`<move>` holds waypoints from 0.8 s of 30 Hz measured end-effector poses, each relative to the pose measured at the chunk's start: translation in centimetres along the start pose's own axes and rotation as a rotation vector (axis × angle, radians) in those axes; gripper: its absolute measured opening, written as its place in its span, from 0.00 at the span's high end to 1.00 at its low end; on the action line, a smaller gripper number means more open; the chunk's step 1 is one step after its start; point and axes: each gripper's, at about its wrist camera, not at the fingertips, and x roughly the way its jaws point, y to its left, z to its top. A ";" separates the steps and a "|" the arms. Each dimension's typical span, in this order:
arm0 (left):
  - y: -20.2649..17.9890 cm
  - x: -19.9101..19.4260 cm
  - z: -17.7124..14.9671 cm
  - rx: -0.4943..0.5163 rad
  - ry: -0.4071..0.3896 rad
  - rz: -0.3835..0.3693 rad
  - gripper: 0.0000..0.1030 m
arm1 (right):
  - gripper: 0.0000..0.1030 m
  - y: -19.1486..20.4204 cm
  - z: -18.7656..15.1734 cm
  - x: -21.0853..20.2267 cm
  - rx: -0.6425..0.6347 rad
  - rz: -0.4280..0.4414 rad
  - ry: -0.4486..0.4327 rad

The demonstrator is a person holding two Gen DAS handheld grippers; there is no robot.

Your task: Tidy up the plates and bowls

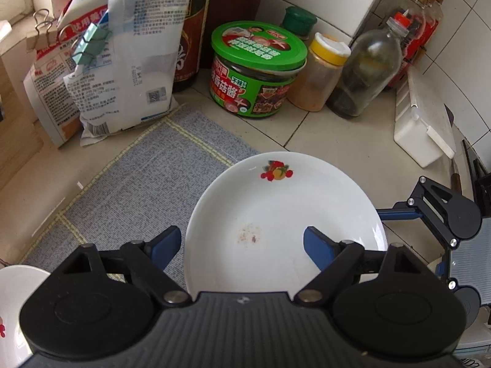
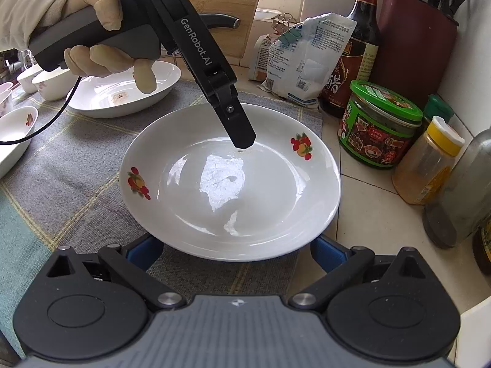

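A white plate with fruit decals [image 2: 233, 184] rests partly on the grey mat, partly on the tiled counter; it also shows in the left wrist view [image 1: 282, 214]. My left gripper [image 1: 242, 245] is open over it, one blue finger [image 1: 319, 251] above the plate, the other [image 1: 165, 248] outside its left rim. In the right wrist view the left gripper [image 2: 239, 135] hangs over the plate's far side. My right gripper [image 2: 236, 251] is open, its fingers straddling the plate's near rim, partly hidden under it. A second dirty plate [image 2: 122, 92] lies at the back left.
Small bowls [image 2: 49, 86] and a white dish [image 2: 12, 135] stand at the mat's left. Jars and bottles crowd the right: green-lidded jar [image 1: 257, 70], yellow-capped spice jar [image 1: 319, 73], glass bottle [image 1: 365, 73], white box [image 1: 423, 119]. Clipped bags [image 1: 119, 61] stand behind.
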 end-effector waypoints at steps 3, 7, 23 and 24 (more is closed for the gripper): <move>-0.2 -0.7 -0.5 0.010 -0.017 0.014 0.16 | 0.00 0.2 0.0 -0.4 0.015 -0.007 -0.005; -0.7 -2.0 -1.3 0.030 -0.052 0.043 0.16 | 0.00 0.4 0.0 -0.8 0.043 -0.011 -0.007; -5.6 -10.0 -6.7 0.067 -0.285 0.202 0.10 | 0.00 2.4 0.1 -4.1 0.188 -0.085 -0.020; -6.0 -10.5 -7.2 0.061 -0.298 0.218 0.08 | 0.00 2.5 0.1 -4.2 0.190 -0.089 -0.020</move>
